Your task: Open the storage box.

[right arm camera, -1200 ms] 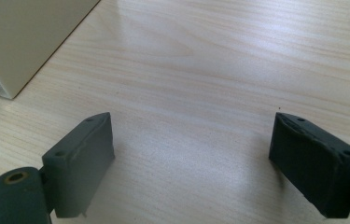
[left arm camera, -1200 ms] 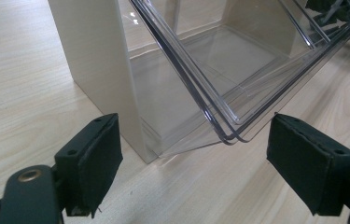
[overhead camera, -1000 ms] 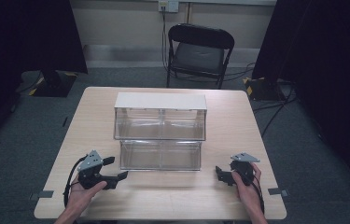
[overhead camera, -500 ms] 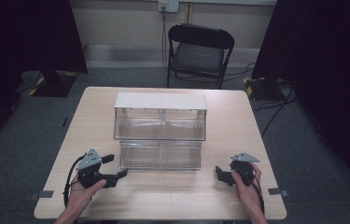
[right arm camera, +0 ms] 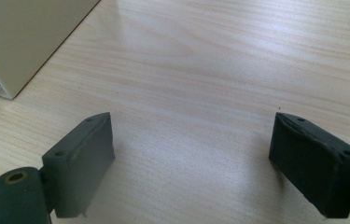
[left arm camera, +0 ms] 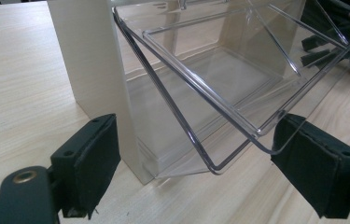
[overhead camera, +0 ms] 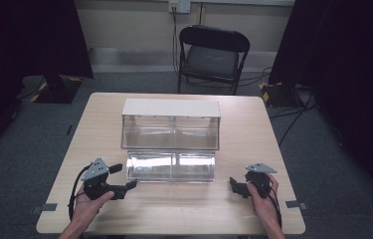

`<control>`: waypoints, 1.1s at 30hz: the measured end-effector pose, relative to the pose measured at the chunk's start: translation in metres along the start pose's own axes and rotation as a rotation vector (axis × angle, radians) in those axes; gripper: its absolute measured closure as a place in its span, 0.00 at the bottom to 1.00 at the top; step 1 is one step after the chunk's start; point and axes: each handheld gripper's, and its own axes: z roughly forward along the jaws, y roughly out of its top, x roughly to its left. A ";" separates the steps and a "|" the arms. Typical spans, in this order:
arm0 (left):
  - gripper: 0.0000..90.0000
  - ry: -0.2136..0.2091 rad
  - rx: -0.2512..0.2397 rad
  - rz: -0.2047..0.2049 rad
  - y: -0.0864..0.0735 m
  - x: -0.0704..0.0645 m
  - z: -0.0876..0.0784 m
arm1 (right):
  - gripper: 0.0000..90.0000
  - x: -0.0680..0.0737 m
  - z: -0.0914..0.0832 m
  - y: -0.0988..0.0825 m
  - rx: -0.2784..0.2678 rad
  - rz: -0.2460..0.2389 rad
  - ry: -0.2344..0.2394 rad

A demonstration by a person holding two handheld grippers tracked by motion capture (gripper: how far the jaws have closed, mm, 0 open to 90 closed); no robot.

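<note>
Two hand-held black two-jaw grippers rest near the front edge of a pale wooden table (overhead camera: 253, 209). High view: the left gripper (overhead camera: 133, 184) lies by the front-left corner of a clear plastic two-tier drawer cabinet with a cream top and side walls (overhead camera: 170, 108), which stands at the table's middle. Its lower clear plastic drawer (overhead camera: 171, 167) is tilted out toward the front edge. The right gripper (overhead camera: 233, 185) lies off the drawer's right end, apart from it, jaws pointing toward the cabinet.

Left gripper view: the jaws have just been opening and now stand apart. The drawer's near lower corner (left arm camera: 238, 140) hangs between them, just clear of both pads; the left pad (left arm camera: 91, 161) sits outside the cream side wall (left arm camera: 93, 70).

Right gripper view: the jaws stand wide apart over bare table, nothing between them; the cabinet's cream wall (right arm camera: 28, 37) fills the upper left corner.

Step in hand, as judged: letting go of the tipped-out drawer. The next move probably calls for backing the left gripper away from the drawer's corner without snagging the thin plastic rim.
</note>
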 end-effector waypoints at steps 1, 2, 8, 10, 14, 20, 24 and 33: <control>0.17 0.004 -0.005 0.000 0.000 0.000 0.000 | 0.15 0.000 0.000 0.000 0.000 0.000 0.000; 0.17 0.006 -0.006 0.001 0.001 0.000 0.000 | 0.15 0.000 0.000 0.000 0.000 0.000 0.000; 0.17 0.007 -0.012 -0.002 0.002 0.001 -0.001 | 0.15 0.000 0.000 0.000 0.000 0.000 0.000; 0.17 0.007 -0.016 -0.002 0.003 0.001 -0.002 | 0.15 0.000 0.000 0.000 0.000 0.000 0.000; 0.17 0.014 -0.026 -0.002 0.006 -0.002 -0.004 | 0.14 0.000 0.000 0.000 0.000 0.000 0.000; 0.17 0.011 -0.029 -0.002 0.008 -0.003 -0.003 | 0.15 0.000 0.000 0.000 0.000 0.000 0.000; 0.17 0.010 -0.031 -0.007 0.009 -0.003 -0.003 | 0.15 0.000 0.000 0.000 0.000 0.000 0.000; 0.16 0.016 -0.033 -0.004 0.013 -0.002 -0.003 | 0.15 0.000 0.000 0.000 0.000 0.000 0.000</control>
